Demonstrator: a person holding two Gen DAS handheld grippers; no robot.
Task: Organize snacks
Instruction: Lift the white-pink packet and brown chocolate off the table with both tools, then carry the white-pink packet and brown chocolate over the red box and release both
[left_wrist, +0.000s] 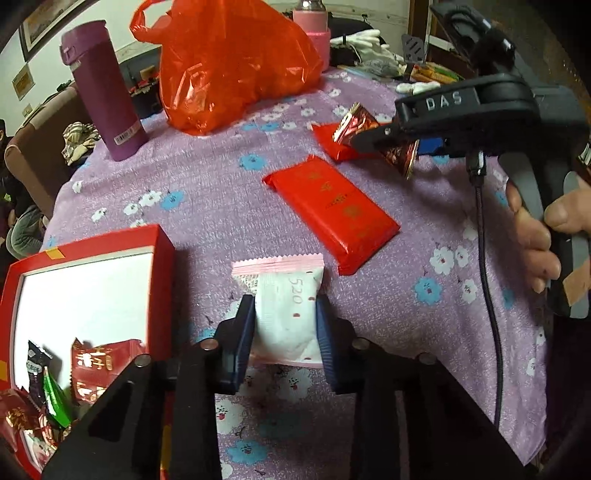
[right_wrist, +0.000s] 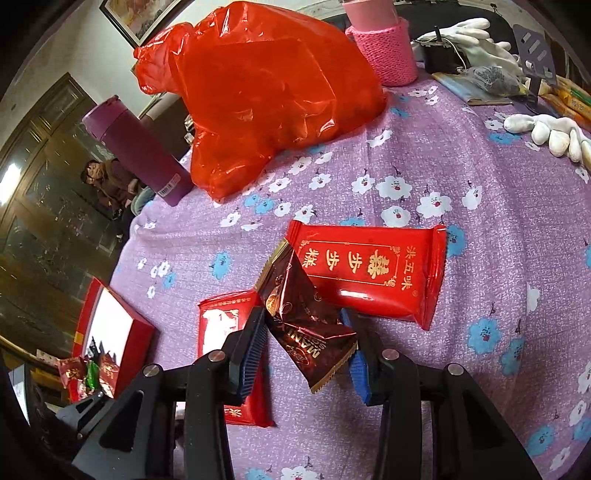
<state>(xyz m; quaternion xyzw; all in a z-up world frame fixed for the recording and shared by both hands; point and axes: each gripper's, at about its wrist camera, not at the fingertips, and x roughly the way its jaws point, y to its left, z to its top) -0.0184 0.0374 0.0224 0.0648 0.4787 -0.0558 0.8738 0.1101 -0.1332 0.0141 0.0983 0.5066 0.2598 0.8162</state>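
Observation:
My left gripper (left_wrist: 285, 325) is shut on a white and pink snack packet (left_wrist: 286, 310) just above the purple flowered tablecloth (left_wrist: 221, 192), right of the red box (left_wrist: 162, 280). My right gripper (right_wrist: 308, 339) is shut on a dark brown foil snack (right_wrist: 303, 317); the gripper also shows in the left wrist view (left_wrist: 391, 142), holding the snack (left_wrist: 360, 123) above a red packet. Two red snack packets lie on the cloth: a long one (left_wrist: 332, 210) (right_wrist: 365, 273) and another (right_wrist: 221, 332) under the right gripper (left_wrist: 332, 142).
The red box (right_wrist: 125, 325) holds several wrapped snacks (left_wrist: 51, 387). A red plastic bag (left_wrist: 229, 62), a purple flask (left_wrist: 103, 92) and a pink knitted cup (right_wrist: 384, 48) stand at the back. White gloves (right_wrist: 550, 133) and clutter lie at the far right.

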